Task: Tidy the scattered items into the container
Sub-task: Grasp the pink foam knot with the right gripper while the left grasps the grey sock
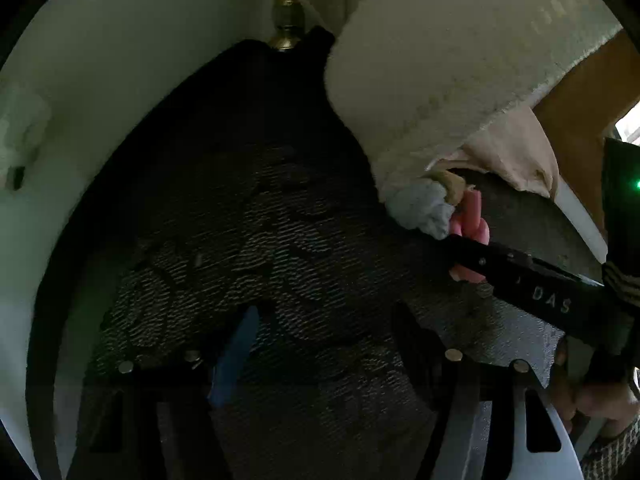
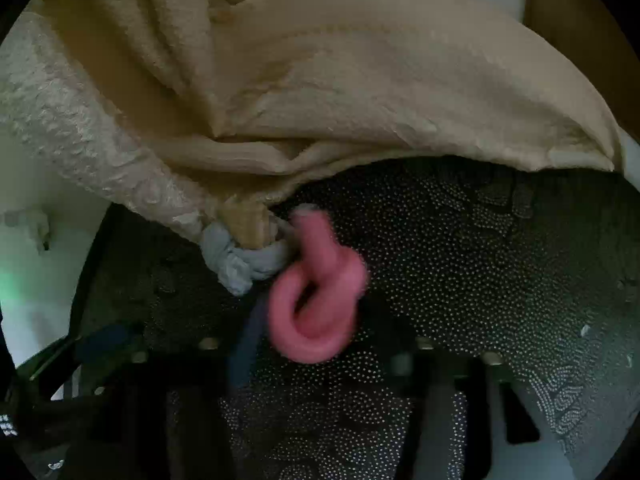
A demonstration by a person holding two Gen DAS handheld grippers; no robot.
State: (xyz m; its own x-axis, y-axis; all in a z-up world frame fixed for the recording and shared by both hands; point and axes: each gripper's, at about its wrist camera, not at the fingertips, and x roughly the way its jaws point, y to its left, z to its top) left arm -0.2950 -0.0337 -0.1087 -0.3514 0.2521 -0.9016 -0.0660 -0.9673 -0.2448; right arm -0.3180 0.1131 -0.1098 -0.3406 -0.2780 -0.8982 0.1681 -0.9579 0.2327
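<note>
A pink knotted loop sits between the fingers of my right gripper, which is shut on it; it looks blurred. In the left wrist view the same pink loop shows above and below the black finger of the right gripper. A grey knotted cloth ties a beige cloth just beside the loop. My left gripper stands open over a dark patterned fabric, with nothing between its fingers. A white curved wall, possibly the container, runs round the dark fabric.
A cream textured towel hangs down from the upper right, over the beige cloth. A brass ornament stands at the back. A hand holds the right gripper's handle at the lower right. Dotted dark fabric fills the right side.
</note>
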